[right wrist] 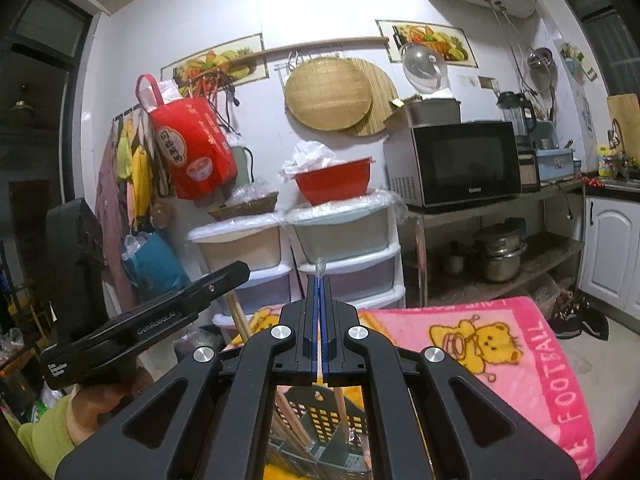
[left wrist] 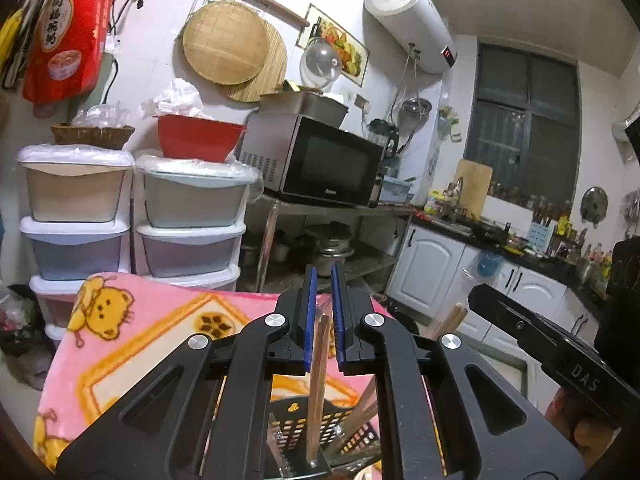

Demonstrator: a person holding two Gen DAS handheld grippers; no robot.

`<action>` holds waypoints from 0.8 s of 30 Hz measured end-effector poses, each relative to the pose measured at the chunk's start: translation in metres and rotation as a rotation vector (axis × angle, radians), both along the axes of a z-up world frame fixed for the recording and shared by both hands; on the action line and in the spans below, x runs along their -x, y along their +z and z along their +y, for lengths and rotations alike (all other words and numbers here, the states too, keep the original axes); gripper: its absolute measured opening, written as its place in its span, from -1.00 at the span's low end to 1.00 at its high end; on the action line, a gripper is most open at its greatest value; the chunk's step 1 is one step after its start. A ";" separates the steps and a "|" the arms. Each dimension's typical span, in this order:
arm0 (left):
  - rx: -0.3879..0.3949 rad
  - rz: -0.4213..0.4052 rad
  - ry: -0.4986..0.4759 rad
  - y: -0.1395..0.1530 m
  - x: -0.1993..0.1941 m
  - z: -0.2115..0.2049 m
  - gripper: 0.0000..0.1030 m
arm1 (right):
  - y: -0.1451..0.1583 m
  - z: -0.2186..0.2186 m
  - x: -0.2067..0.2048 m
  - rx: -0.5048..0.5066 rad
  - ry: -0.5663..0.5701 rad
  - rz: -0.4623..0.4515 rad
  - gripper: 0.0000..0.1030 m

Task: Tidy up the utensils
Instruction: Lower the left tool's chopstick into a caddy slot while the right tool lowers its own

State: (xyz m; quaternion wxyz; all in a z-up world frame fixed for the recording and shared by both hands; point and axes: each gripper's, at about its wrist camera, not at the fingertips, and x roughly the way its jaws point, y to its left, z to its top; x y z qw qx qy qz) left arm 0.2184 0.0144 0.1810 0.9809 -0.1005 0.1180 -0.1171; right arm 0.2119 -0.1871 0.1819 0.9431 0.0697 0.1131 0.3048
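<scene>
My left gripper (left wrist: 324, 312) pinches a wooden chopstick (left wrist: 318, 376) hanging near-upright into the black utensil basket (left wrist: 294, 424) directly below, my right gripper (right wrist: 320, 316) clamping a thin clear-tipped utensil (right wrist: 319, 272) above it.

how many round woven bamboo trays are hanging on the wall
2: a lighter woven bamboo tray hangs in front, and a slatted bamboo mat tray sits behind it, peeking out to its right, above the microwave. Others may be hidden.

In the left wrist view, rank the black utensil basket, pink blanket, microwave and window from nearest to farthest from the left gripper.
1. Black utensil basket, right beneath the left gripper.
2. Pink blanket, under and left.
3. Microwave, on the shelf ahead.
4. Window, far right wall.
</scene>
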 end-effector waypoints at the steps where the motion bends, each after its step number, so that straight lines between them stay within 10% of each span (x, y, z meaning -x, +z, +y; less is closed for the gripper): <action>1: -0.001 0.006 0.002 -0.003 -0.002 -0.001 -0.91 | -0.003 0.001 -0.002 0.002 -0.001 0.009 -0.98; 24: -0.037 0.153 -0.027 -0.057 -0.015 -0.010 -0.91 | -0.061 0.016 -0.027 0.057 -0.009 0.188 -0.96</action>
